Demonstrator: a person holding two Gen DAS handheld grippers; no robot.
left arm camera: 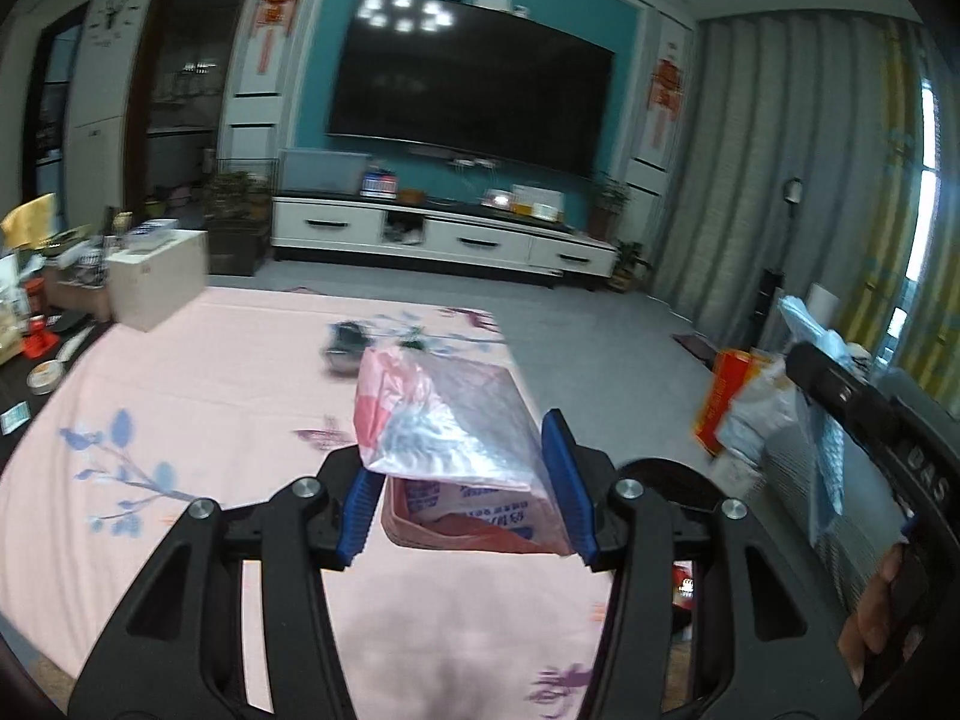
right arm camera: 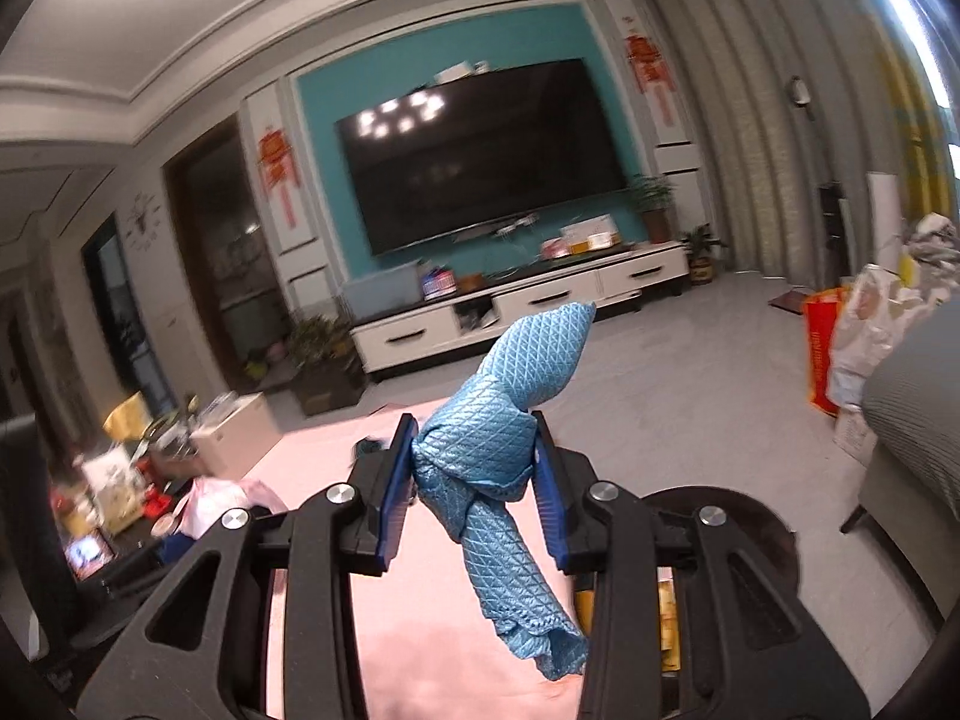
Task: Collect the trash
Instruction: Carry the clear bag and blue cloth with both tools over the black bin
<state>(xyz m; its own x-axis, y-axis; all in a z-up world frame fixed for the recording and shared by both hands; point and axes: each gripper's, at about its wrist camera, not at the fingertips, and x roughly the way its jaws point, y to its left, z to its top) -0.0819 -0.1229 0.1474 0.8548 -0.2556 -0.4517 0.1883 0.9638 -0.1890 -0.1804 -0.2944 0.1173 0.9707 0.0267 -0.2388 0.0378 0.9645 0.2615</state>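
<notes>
Left gripper clamped on a pink and clear plastic packet, blue pads pressing both sides, the packet's far end sticking forward and up, clear of the pink floral cloth covering the worktop below. Held aloft like that, most likely so the crinkly wrapper can travel without dragging over the cloth. Printed lettering visible on the packet's underside, too blurred to read.

Right gripper closed on a blue quilted cloth, bunched into a knot between the pads, one end poking upward, the other hanging down past the jaws. Pinched at the thickest bunch, probably because loose fabric would slip from a grip on an edge.

Both pieces of trash therefore off the worktop and in hand. Beyond, on the grey floor at right, a white plastic bag beside a red and orange carton: a plausible drop-off, though not certain. Small dark object on the cloth's far side, blurred, perhaps still to be gathered.
</notes>
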